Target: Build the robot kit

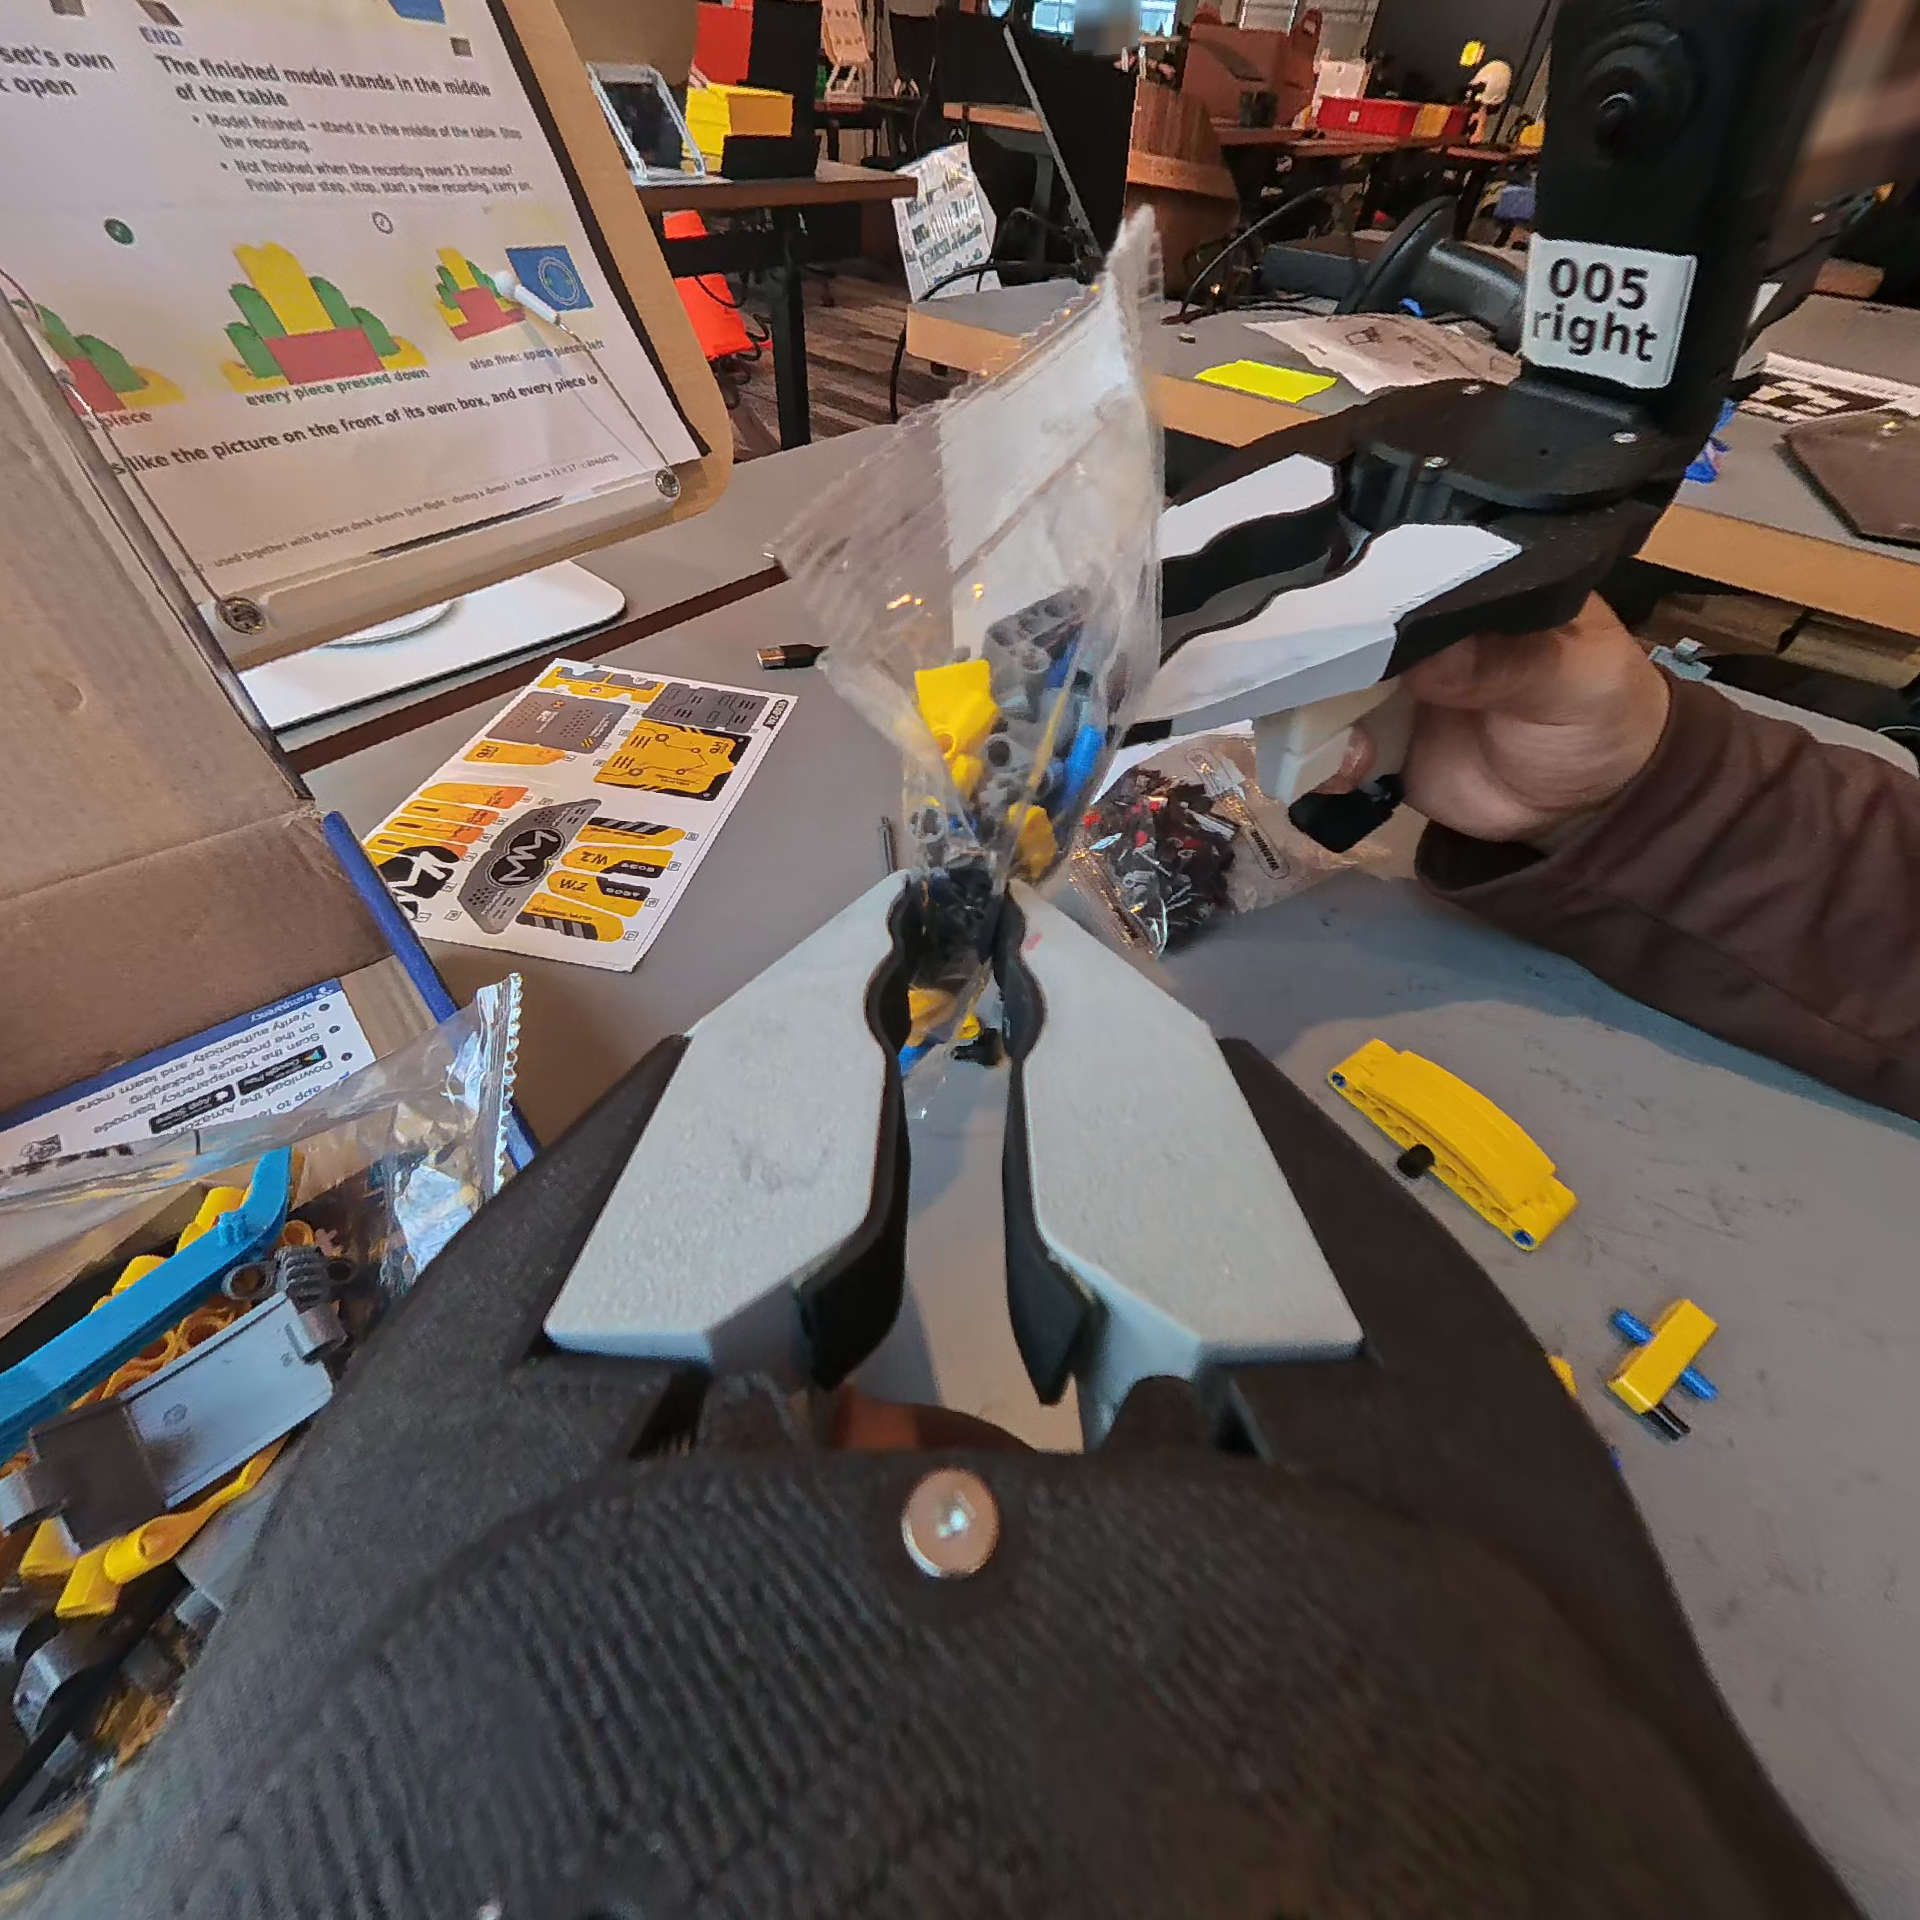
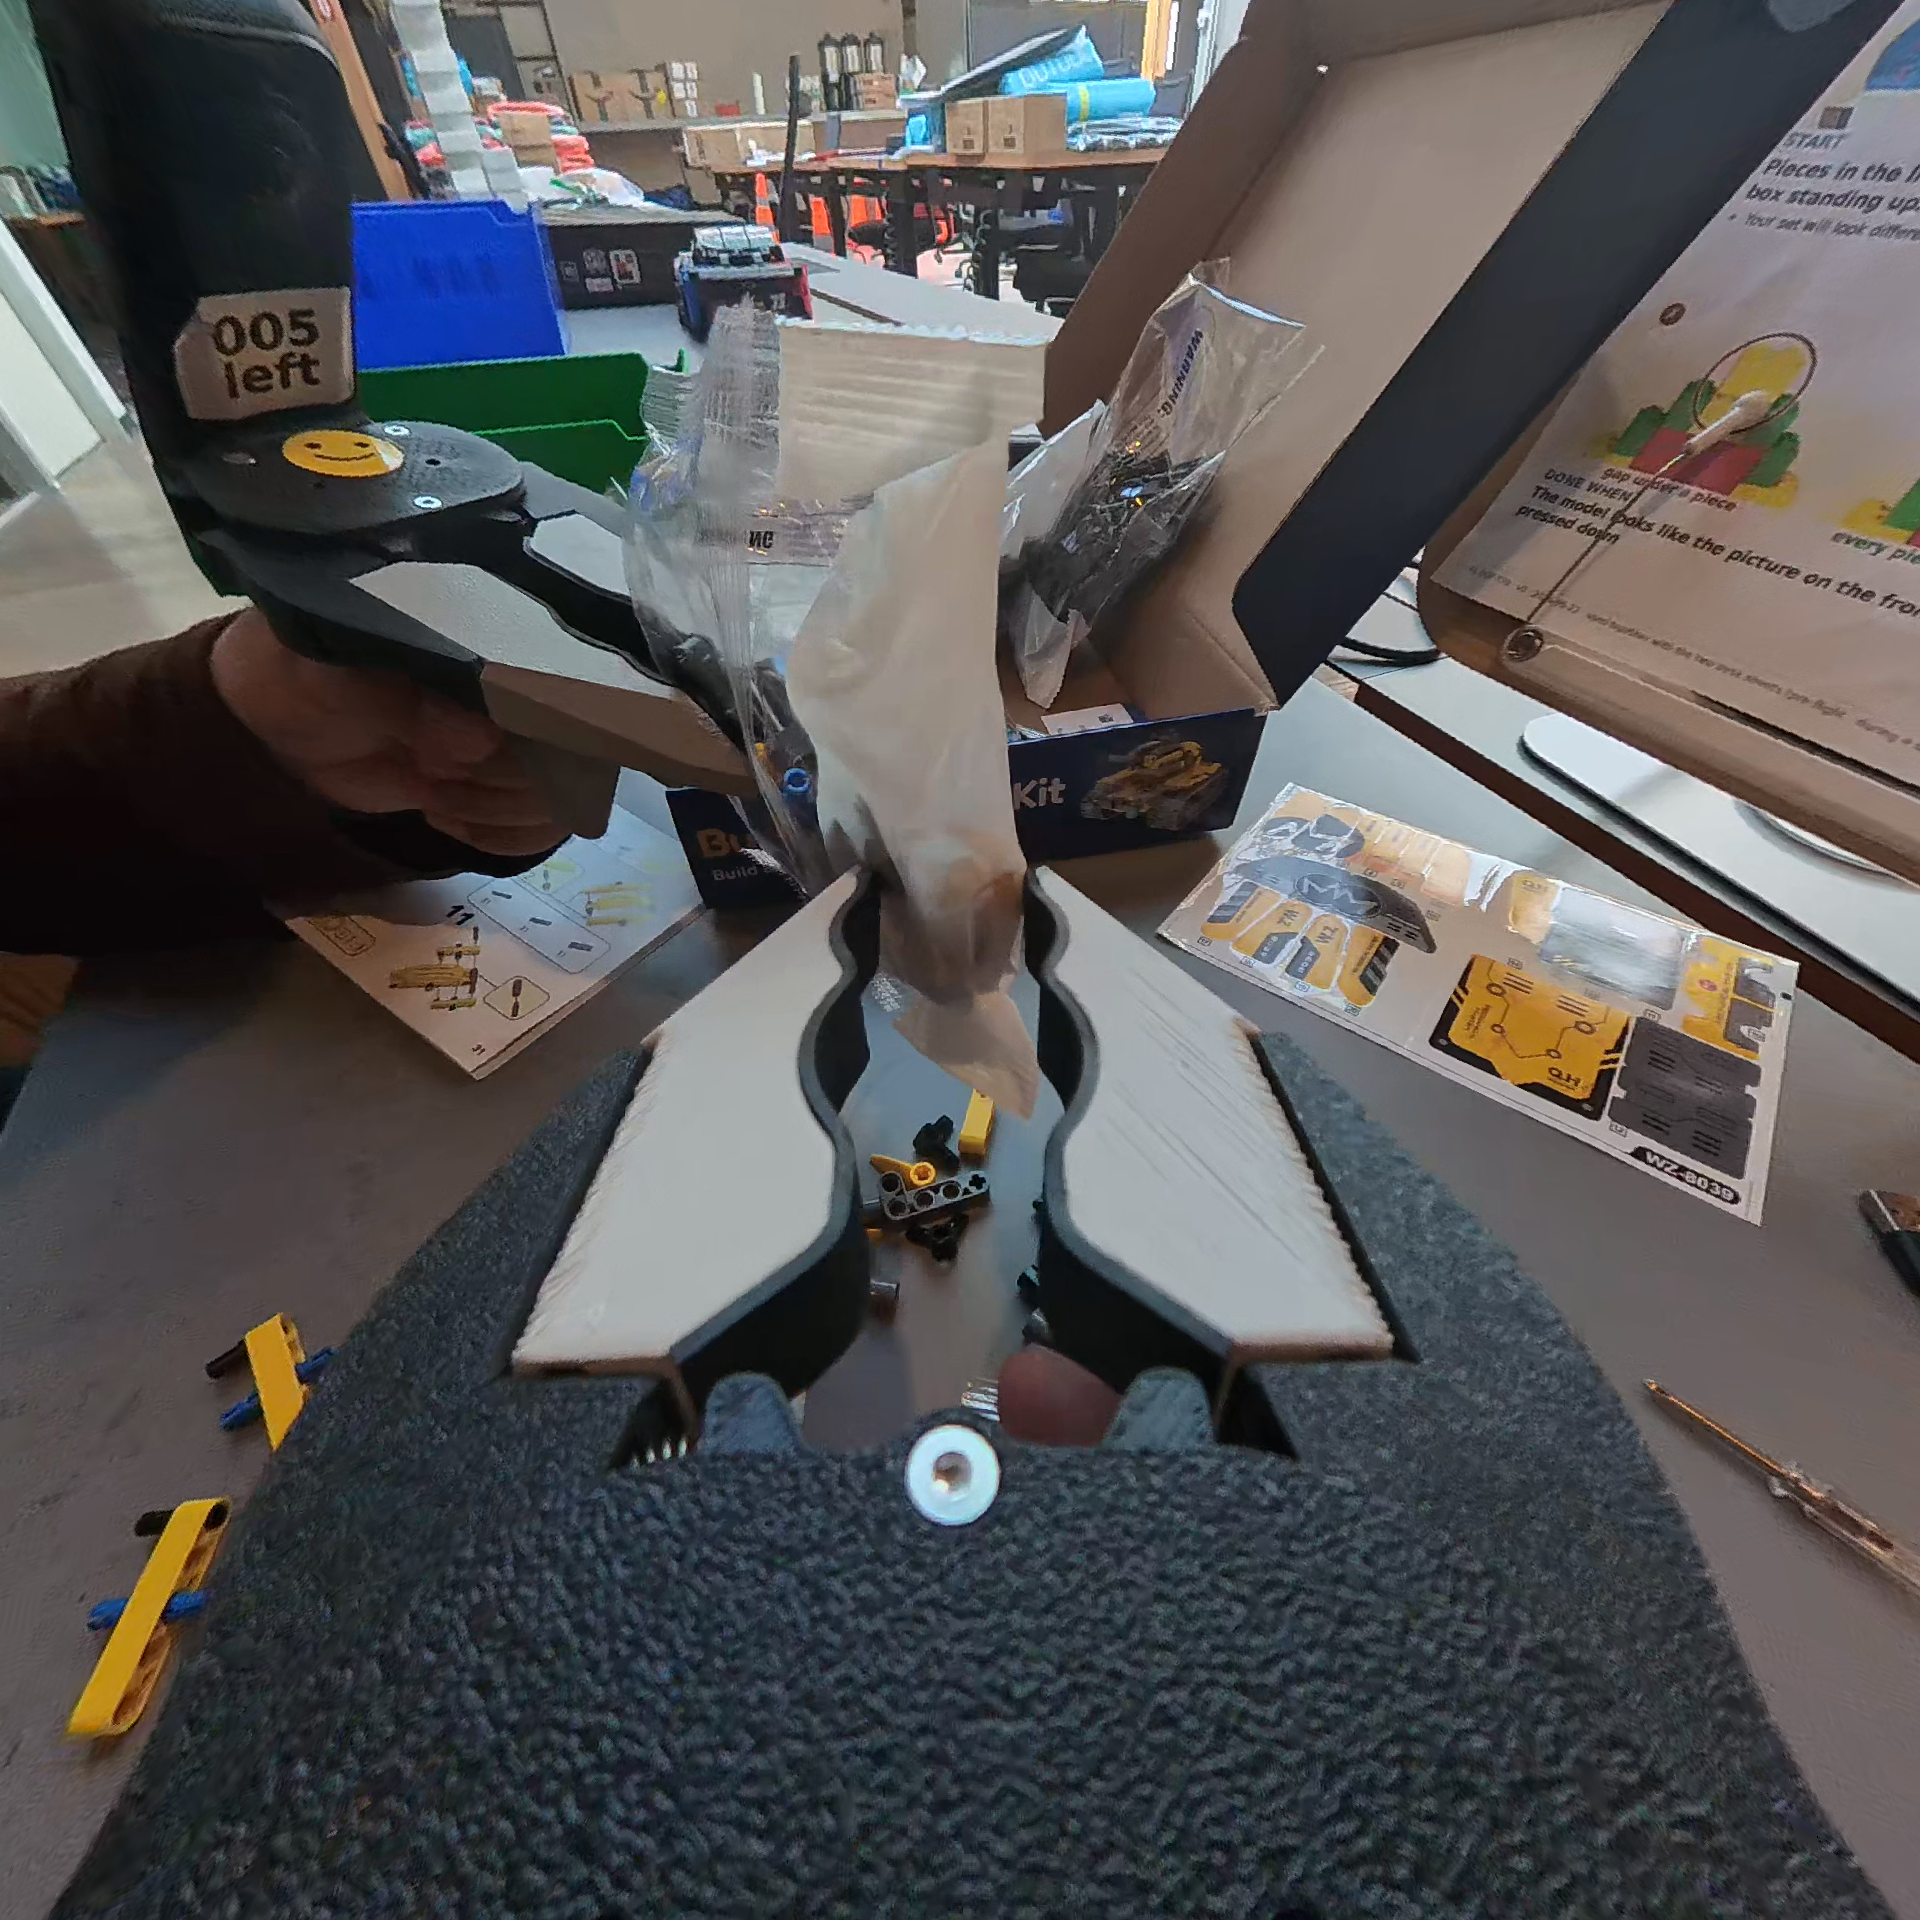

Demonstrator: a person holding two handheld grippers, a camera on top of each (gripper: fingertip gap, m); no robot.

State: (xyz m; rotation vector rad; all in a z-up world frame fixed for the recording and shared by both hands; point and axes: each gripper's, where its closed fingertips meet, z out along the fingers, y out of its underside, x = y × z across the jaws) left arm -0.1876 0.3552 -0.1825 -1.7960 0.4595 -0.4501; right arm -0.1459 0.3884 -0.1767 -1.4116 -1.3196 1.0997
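Observation:
A clear plastic bag of small yellow, blue, grey and black building pieces hangs in the air between both grippers. My left gripper is shut on its lower, filled end. It also shows in the right wrist view, coming in from the left. My right gripper is closed on the bag's empty, crumpled upper film, which is blurred. In the left wrist view my right gripper reaches in from the right. A few loose small pieces lie on the table under it.
An open cardboard box with more bags and parts is at the left. A sticker sheet, a bag of dark pieces, a yellow curved panel, a yellow beam with blue pins, a booklet and a screwdriver lie on the table. A sign stand stands behind. Some 6 cm of space lies between my two pairs of fingers. It is some 15 cm from my right tips to the yellow curved panel.

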